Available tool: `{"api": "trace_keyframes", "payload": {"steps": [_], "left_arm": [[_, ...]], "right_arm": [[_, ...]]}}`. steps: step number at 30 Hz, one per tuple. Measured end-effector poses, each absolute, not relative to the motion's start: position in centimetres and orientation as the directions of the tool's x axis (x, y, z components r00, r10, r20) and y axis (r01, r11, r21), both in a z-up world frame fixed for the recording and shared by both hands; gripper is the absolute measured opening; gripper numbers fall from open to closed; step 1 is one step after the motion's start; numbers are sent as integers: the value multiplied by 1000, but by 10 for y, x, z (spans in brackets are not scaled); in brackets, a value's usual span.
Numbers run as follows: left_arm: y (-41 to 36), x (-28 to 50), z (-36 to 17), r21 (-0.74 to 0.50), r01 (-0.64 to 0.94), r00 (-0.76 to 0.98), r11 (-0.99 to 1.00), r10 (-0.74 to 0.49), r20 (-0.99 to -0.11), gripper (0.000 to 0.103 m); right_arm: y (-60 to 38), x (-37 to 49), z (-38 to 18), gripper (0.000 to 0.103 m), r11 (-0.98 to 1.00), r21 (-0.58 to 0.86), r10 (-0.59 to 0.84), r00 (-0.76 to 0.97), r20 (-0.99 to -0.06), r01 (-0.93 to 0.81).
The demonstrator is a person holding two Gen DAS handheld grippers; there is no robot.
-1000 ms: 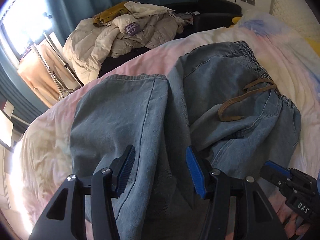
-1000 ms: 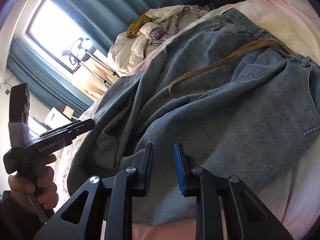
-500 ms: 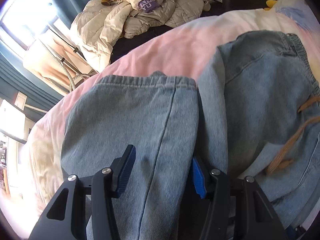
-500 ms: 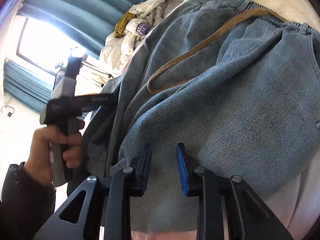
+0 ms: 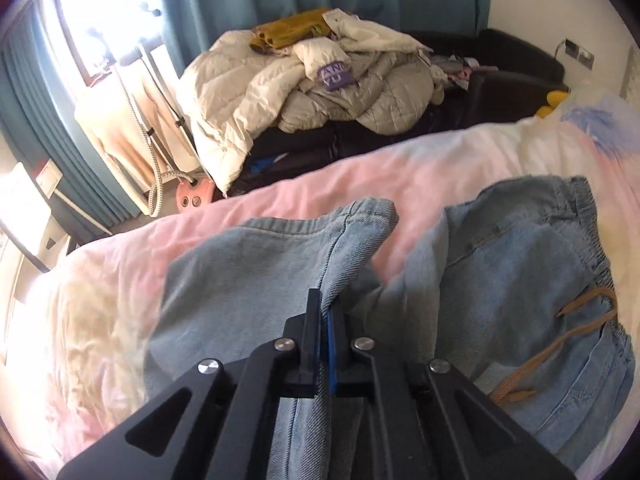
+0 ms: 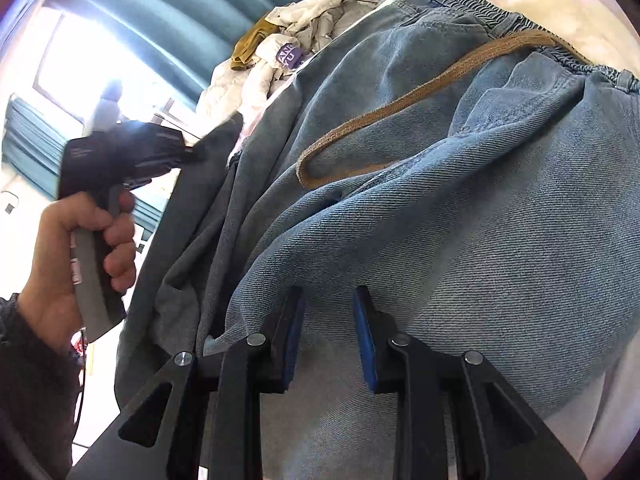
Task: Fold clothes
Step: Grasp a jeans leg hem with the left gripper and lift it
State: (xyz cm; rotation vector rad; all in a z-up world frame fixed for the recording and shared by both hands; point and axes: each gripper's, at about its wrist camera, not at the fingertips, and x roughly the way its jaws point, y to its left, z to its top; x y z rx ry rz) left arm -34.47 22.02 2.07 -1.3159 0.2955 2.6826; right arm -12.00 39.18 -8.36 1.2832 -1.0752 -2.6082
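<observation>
Left wrist view shows the left gripper (image 5: 325, 320) with its jaws just closed, pinching a raised ridge of the jeans' (image 5: 240, 280) trouser leg on the pink bedsheet (image 5: 420, 168). To fold well, lift that pinch slowly toward the elastic waistband (image 5: 596, 224) and keep the leg hem (image 5: 360, 210) square, so the heavy denim drapes without twisting. In the right wrist view the right gripper (image 6: 326, 336) sits narrowly parted over the seat of the jeans; its pads seem clear of the cloth, though the angle is poor. Twill weave is coarse and stiff; a flat tan drawstring (image 6: 400, 104) lies loose across it.
</observation>
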Motion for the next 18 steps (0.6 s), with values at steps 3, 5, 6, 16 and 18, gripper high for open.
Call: {"api": "trace_keyframes", "payload": {"steps": [3,5,6,16,18], "left_arm": [[174,-328,59,56,-108,-673,-993,31,-739,2],[138,-311,80,14,-49,-698,-999,24,-716,2],[119,-302,90,-9,-22,-706,-1000,22,-708,2],[-62,-196,148,-140,223,-737,-965,-73,-673,2],[-97,-172,147,-171,277,-732,-945,-93,-675,2]], "right_arm": [[388,-121,-80,25,-771,586,-307,-662,-684,-249],[384,-120,-77,25,-778,577,-297,-665,-686,-248],[383,-120,-76,25,-780,574,-293,-666,-686,-248],[377,-108,-53,25,-806,548,-271,-683,-679,-225],[375,-108,-49,25,-811,542,-267,-685,-678,-220]]}}
